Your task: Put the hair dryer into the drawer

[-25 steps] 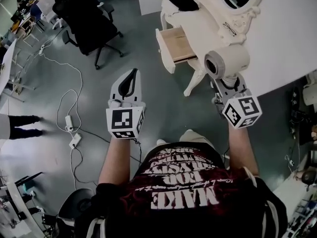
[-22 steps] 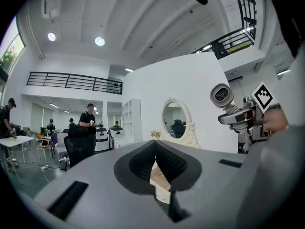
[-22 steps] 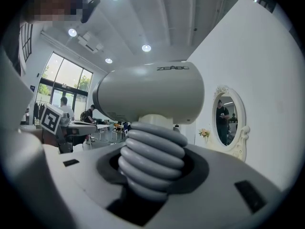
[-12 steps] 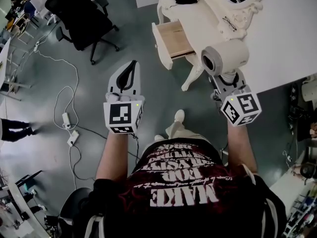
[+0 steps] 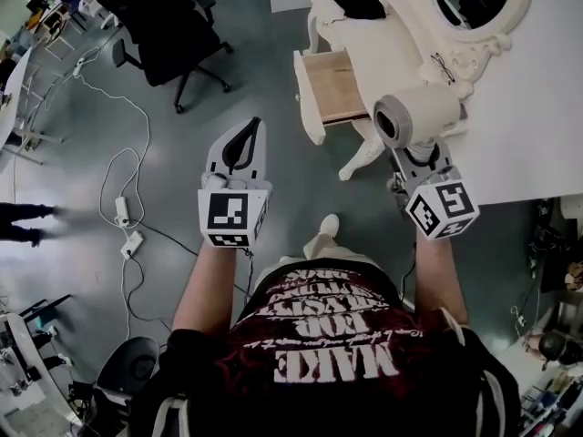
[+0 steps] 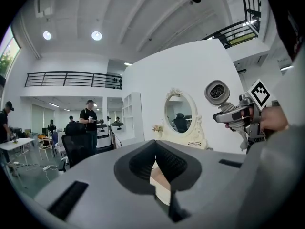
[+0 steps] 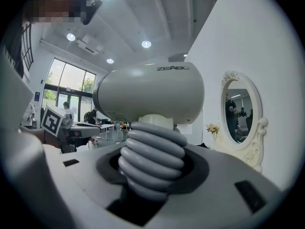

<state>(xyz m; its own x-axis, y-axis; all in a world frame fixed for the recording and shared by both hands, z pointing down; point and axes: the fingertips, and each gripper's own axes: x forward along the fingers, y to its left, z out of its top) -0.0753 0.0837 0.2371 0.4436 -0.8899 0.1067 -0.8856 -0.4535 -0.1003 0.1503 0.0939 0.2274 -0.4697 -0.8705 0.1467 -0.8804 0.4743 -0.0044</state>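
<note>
Change over the last second, head view: the floor and furniture have slid a little in frame and the foot below has swapped, so the person is walking. Both grippers keep their spacing and pose in front of the body. The drawer [image 5: 333, 86] is as far out of the dresser [image 5: 383, 39] as it was, already open, wood bottom bare. No change in grip.

Reading: this is the carry leg of the task. Nothing needs opening. What remains is to close the gap, lower the dryer [image 5: 417, 116] in and let go.

Right gripper [image 5: 414, 156]: jaws part-way closed, clamped on the ribbed handle [image 7: 152, 156] of the dryer. In the right gripper view the handle fills the gap between the jaws, and the barrel sits crosswise on top of it.

Dryer relative to right gripper: barrel at 12 o'clock of the jaws, upright on its handle, round end facing about 8 o'clock in the head view. The drawer lies at about 10 o'clock from the barrel, near but apart; the dryer is not over the opening yet.

Left gripper [image 5: 244, 139]: jaw tips together, nothing between them. It is at 9 o'clock of the right one, well apart, over bare floor.
</note>
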